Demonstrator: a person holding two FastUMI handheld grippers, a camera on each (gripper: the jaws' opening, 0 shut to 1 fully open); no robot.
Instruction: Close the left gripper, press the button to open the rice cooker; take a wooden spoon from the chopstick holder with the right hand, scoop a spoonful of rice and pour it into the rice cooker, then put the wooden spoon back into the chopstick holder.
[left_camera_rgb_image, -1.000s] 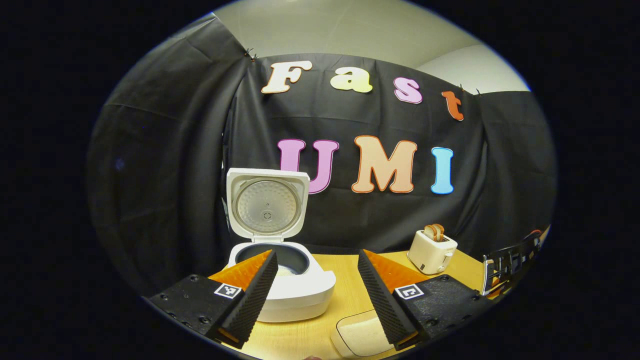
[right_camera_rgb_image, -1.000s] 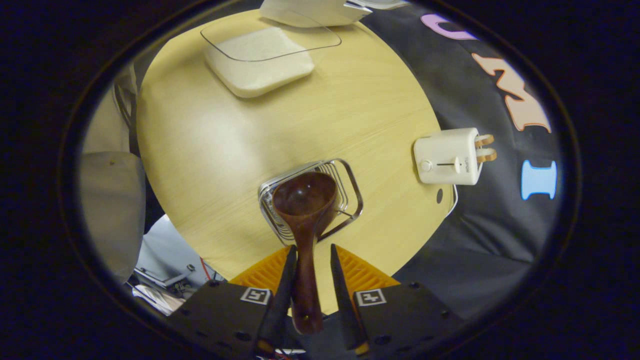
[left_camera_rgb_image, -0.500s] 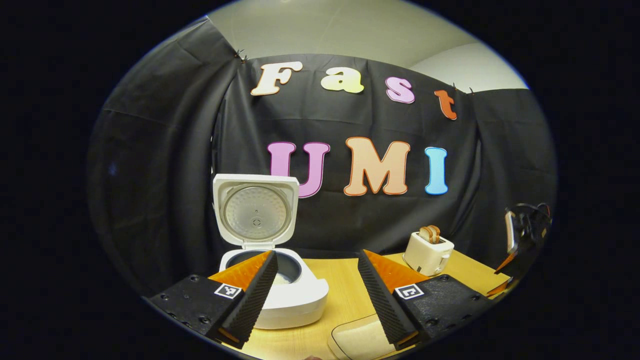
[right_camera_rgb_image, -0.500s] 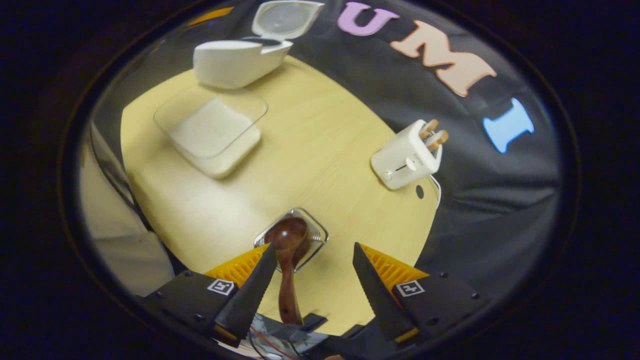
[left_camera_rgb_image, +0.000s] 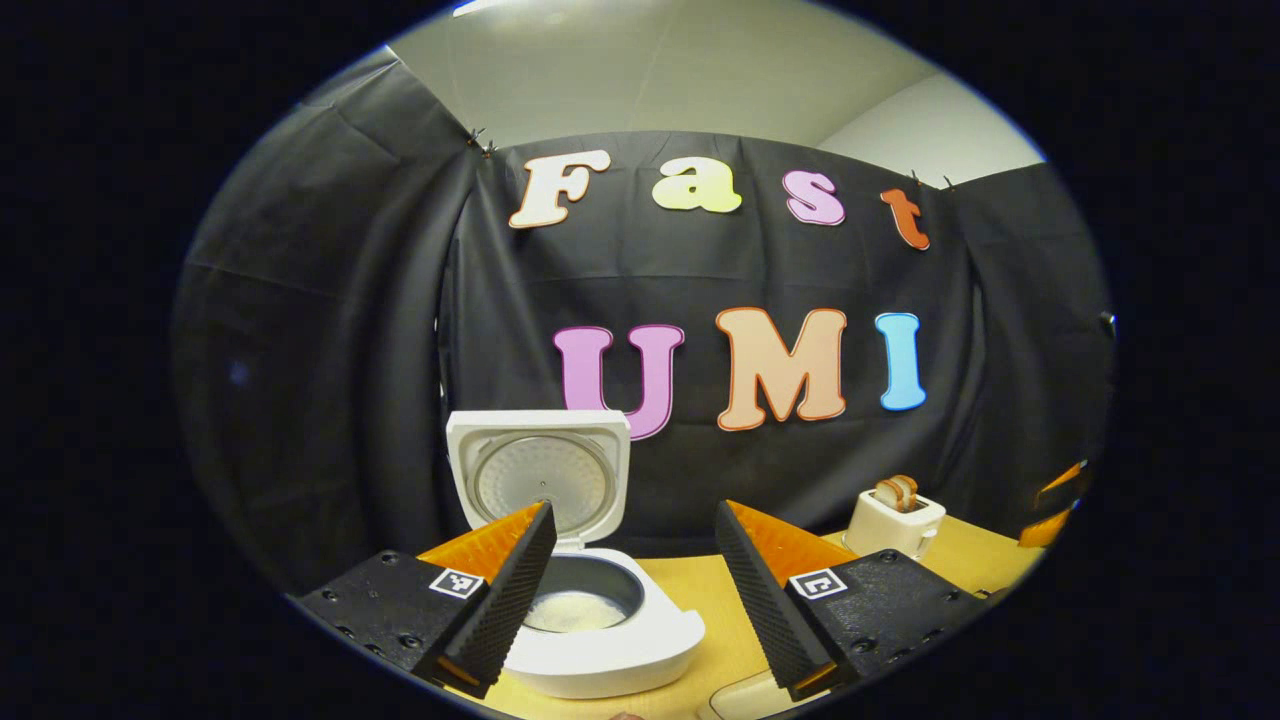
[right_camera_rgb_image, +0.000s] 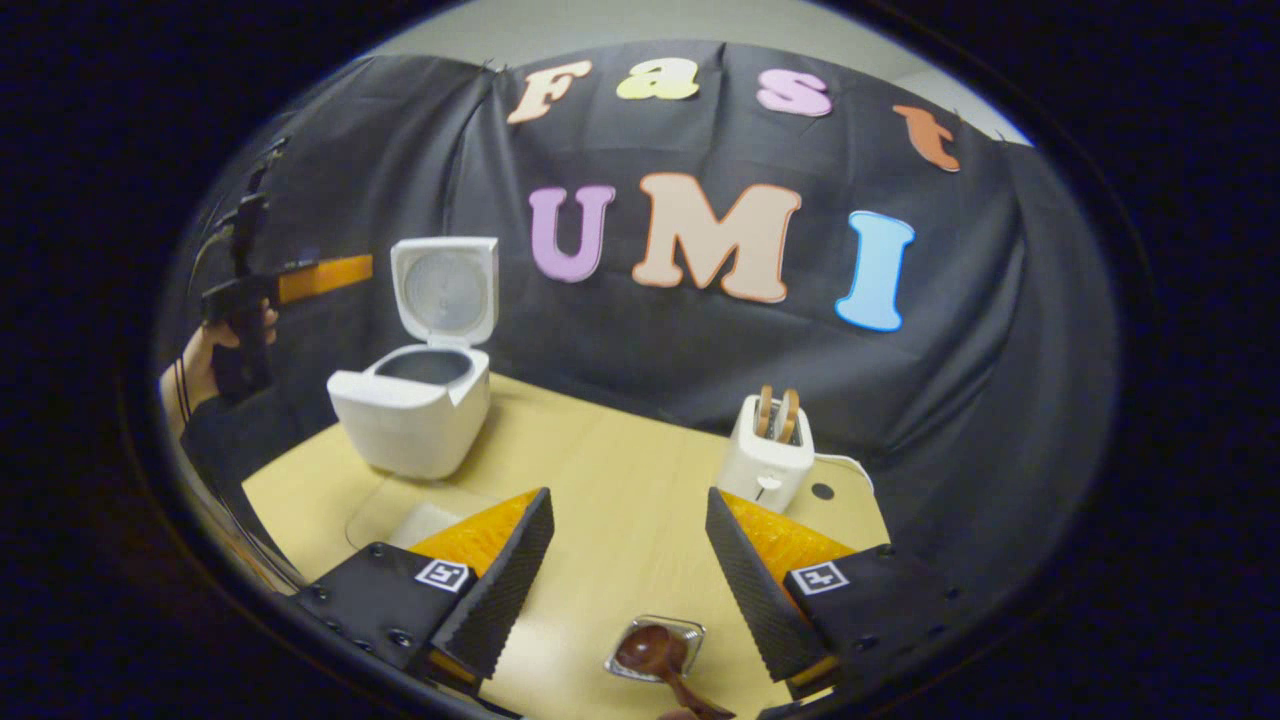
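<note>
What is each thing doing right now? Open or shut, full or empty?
Rice cooker: lid up, rice inside.
Wooden spoon: standing in the chopstick holder, not held.
Toaster: two slices sticking up.
Left gripper: fingers open.
Right gripper: fingers open, empty.

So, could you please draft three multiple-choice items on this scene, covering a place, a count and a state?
1. Where is the wooden spoon?
A. In the chopstick holder
B. In the rice cooker
C. In the toaster

2. How many slices stand in the toaster?
A. One
B. Two
C. Four

3. The rice cooker's lid is:
A. Shut
B. Raised
C. Detached, lying on the table

Key: 1 A, its bowl sits inside the holder, below the right tongs; 2 B, two slices poke out; 3 B, the lid stands upright at the back.
</note>
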